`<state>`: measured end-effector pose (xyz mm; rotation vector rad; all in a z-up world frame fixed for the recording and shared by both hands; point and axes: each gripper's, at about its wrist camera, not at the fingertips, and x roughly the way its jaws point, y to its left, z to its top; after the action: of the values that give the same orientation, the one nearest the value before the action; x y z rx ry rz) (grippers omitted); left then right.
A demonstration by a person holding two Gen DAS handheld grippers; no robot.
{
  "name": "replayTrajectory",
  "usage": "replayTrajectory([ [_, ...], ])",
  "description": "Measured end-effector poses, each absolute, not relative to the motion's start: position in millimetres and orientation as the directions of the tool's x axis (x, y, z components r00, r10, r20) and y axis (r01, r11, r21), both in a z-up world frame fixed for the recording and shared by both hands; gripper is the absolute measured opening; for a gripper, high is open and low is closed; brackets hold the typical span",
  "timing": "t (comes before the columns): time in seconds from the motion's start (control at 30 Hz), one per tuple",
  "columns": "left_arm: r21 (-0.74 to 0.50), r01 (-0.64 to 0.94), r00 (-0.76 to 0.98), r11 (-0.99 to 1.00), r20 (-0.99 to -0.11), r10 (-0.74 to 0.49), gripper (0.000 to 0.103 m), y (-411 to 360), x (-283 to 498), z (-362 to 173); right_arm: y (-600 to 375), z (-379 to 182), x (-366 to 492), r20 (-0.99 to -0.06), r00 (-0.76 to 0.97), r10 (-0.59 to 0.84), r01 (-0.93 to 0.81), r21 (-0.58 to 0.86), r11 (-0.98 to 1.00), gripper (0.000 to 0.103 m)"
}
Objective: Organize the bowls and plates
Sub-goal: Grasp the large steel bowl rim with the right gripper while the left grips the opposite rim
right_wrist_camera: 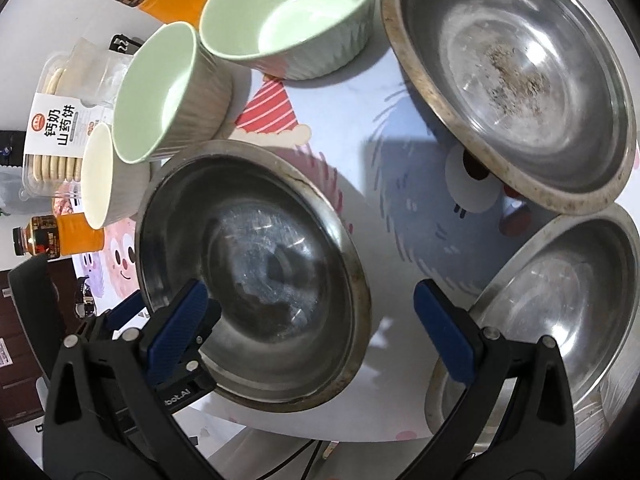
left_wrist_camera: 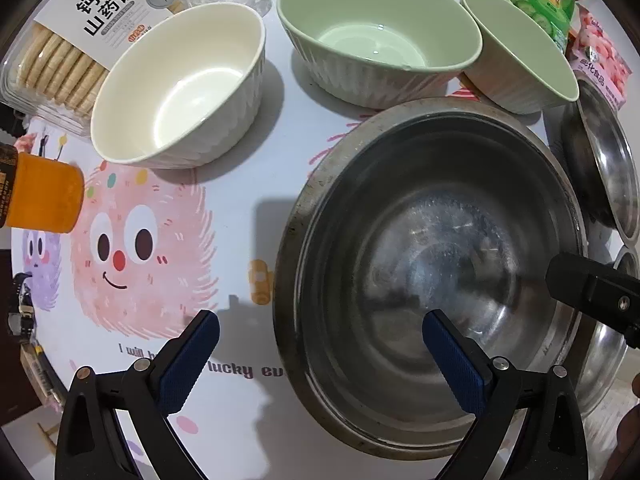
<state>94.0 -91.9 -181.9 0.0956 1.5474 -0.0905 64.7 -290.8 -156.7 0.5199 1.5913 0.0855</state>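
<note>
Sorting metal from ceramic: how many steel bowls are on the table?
3: one steel bowl in the middle, a second behind on the right, a third at the near right edge. No others visible.

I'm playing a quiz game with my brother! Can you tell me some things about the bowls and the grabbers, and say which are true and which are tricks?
1. Both the left gripper and right gripper are open. True.
2. The cream bowl has soup in it. False: it is empty.
3. There are two green bowls. True.
4. The big steel bowl is upside down. False: it sits open side up.
5. The biscuit pack is inside a bowl. False: it lies on the table behind the cream bowl.
</note>
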Motion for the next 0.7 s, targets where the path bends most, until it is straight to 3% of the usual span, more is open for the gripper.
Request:
replayTrajectory([
  [0.17, -0.023, 0.096, 0.005, 0.995, -1.000, -0.024, 0.103, -95, 95, -181, -287, -158, 67, -0.930, 0.004, 0.368, 0.250, 0.358, 0.900, 0.100],
  [0.3, -0.062, 0.077, -0.002, 0.995, -0.998, -0.062, 0.095, -89, 97, -183, -283, -162, 67, -0.929, -0.005, 0.370, 0.238, 0.358, 0.903, 0.084],
  [0.4, -0.060, 0.086, 0.006, 0.995, -0.998, -0.060, 0.080, -87, 96, -186, -281, -165, 66, -0.931, -0.011, 0.366, 0.231, 0.354, 0.907, 0.076],
  [0.47, -0.070, 0.093, -0.004, 0.993, -0.998, -0.070, 0.064, -88, 96, -188, -281, -166, 66, -0.933, -0.013, 0.361, 0.224, 0.349, 0.910, 0.072],
  [0.5, -0.076, 0.094, -0.006, 0.993, -0.997, -0.076, 0.060, -88, 95, -190, -281, -166, 66, -0.934, -0.014, 0.356, 0.219, 0.344, 0.913, 0.066],
  [0.53, -0.081, 0.096, -0.009, 0.992, -0.997, -0.081, 0.048, -89, 94, -191, -280, -167, 66, -0.935, -0.018, 0.353, 0.213, 0.341, 0.915, 0.060],
  [0.7, -0.049, 0.103, 0.012, 0.993, -0.999, -0.050, 0.034, -85, 89, -193, -276, -169, 66, -0.950, -0.027, 0.313, 0.178, 0.303, 0.936, 0.048],
])
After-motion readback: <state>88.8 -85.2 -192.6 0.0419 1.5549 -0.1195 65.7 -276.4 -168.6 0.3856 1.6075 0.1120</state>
